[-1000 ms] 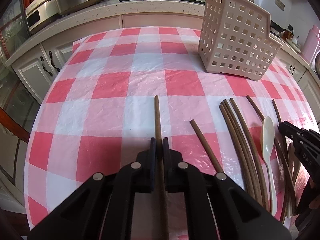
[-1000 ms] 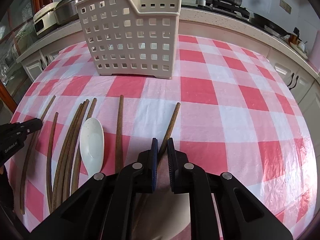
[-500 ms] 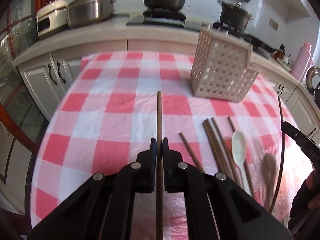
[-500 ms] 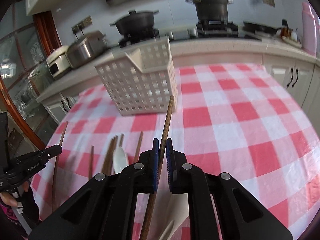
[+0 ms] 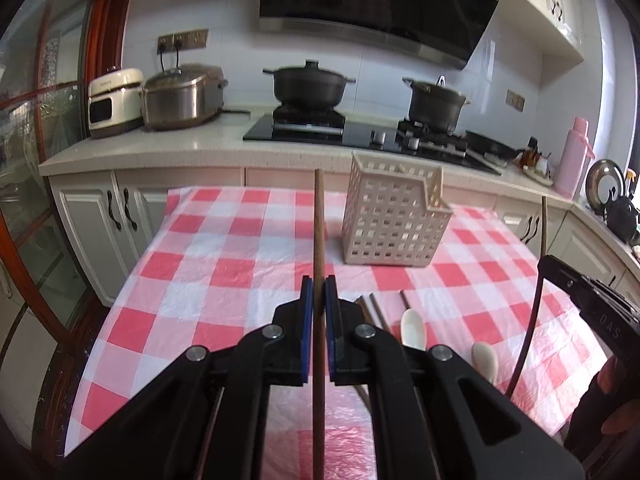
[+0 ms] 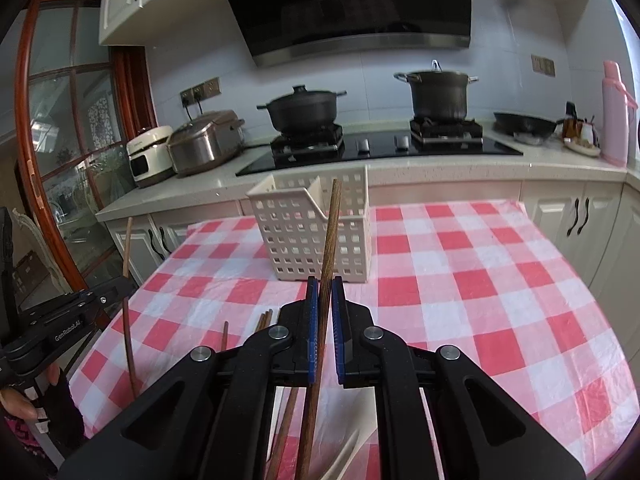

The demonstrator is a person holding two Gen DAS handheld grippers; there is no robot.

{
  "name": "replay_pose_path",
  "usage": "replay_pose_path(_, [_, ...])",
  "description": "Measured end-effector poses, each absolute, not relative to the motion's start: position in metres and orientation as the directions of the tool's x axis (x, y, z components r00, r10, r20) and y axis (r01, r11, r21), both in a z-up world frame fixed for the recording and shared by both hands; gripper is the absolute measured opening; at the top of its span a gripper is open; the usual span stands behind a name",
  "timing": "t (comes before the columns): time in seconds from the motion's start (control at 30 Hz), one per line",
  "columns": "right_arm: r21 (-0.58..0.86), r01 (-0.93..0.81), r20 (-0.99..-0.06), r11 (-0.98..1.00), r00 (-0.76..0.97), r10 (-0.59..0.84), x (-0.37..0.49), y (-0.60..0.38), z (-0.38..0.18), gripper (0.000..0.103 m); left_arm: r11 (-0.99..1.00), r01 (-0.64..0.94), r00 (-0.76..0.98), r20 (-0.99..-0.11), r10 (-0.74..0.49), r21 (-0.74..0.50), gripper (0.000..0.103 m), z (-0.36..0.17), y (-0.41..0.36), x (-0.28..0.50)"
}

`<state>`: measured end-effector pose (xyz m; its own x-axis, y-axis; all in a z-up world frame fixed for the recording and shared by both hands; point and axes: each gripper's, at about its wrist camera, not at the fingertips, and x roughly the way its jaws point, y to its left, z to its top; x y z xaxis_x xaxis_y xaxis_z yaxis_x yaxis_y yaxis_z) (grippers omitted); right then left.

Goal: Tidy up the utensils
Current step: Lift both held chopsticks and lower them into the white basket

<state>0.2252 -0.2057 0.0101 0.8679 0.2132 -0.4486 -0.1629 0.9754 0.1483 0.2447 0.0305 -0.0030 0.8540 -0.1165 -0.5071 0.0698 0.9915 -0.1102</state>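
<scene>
Kitchen setting: table with red-and-white checked tablecloth (image 5: 240, 272) in front of a white counter (image 5: 160, 148) carrying a black hob with two dark pots. Left gripper (image 5: 319, 292) has its jaws closed on a brown wooden chopstick (image 5: 319, 232), held clear of the table, tip pointing up and away toward the counter. Right gripper (image 6: 325, 296) likewise pinches a second wooden chopstick (image 6: 331, 232) between its blue pads, shaft raised and leaning slightly right, its tip overlapping the basket in the right wrist view. White perforated utensil basket (image 5: 394, 220) stands upright on the cloth toward the far edge, beyond both grippers. Loose chopsticks (image 5: 370, 306) and two pale spoons (image 5: 414, 328) lie flat on the cloth between the grippers, partly hidden by the left gripper body. Steel cooker (image 5: 180, 98) and white appliance at counter's left end; pink flask (image 6: 616, 112) at right.
</scene>
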Motion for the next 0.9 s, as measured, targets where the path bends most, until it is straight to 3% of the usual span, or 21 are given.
replay_pose_path(0.33, [0.113, -0.187, -0.381, 0.976, 0.899, 0.217, 0.225, -0.202, 0.027, 0.008, 0.993, 0.074, 0.903, -0.417, -0.107, -0.096, 0.006, 0.021, 0.011, 0.241])
replay_pose_path(0.9, [0.107, -0.192, -0.27, 0.975, 0.939, 0.215, 0.286, -0.211, 0.088, 0.008, 0.993, 0.106, 0.947, -0.298, -0.117, -0.052, 0.006, 0.093, -0.02, 0.311])
